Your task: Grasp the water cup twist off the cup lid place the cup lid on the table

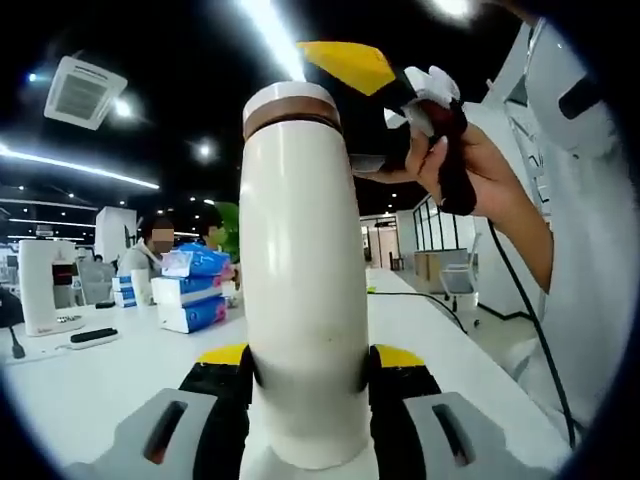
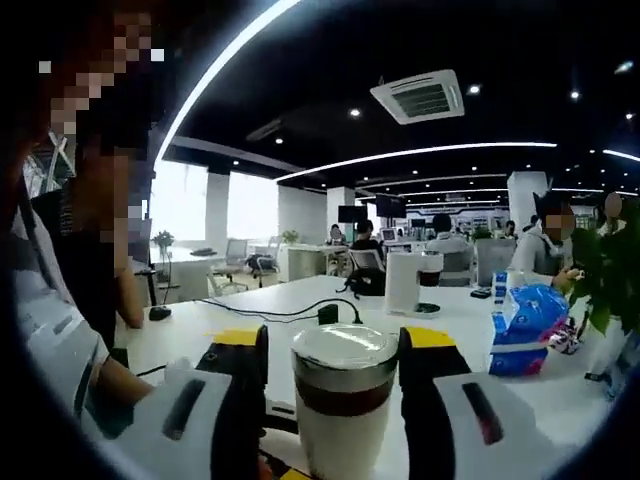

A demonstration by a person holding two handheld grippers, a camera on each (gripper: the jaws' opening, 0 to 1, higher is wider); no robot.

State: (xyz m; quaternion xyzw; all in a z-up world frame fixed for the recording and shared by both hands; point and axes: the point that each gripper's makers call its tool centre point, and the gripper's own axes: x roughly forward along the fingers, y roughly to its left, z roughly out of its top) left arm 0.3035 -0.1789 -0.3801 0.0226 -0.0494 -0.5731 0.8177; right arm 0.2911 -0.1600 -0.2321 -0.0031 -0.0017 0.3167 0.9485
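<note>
A tall white water cup (image 1: 305, 300) with a brown band and a white cup lid (image 1: 290, 100) stands upright between my left gripper's (image 1: 310, 365) jaws, which are shut on its lower body. My right gripper (image 1: 375, 100), held by a person's hand, sits at the cup's top right, beside the lid. In the right gripper view the cup lid (image 2: 345, 350) and brown band sit between my right gripper's (image 2: 335, 350) jaws. A narrow gap shows on the lid's left side, so the jaws stand open around it. The lid is on the cup.
A white table (image 1: 90, 385) stretches below. Blue tissue packs (image 1: 195, 290) and a white appliance (image 1: 40, 285) stand at its far left. A black cable (image 2: 270, 312), a white machine (image 2: 413, 283), a blue pack (image 2: 528, 330) and a green plant (image 2: 610, 270) are on the table. People sit behind.
</note>
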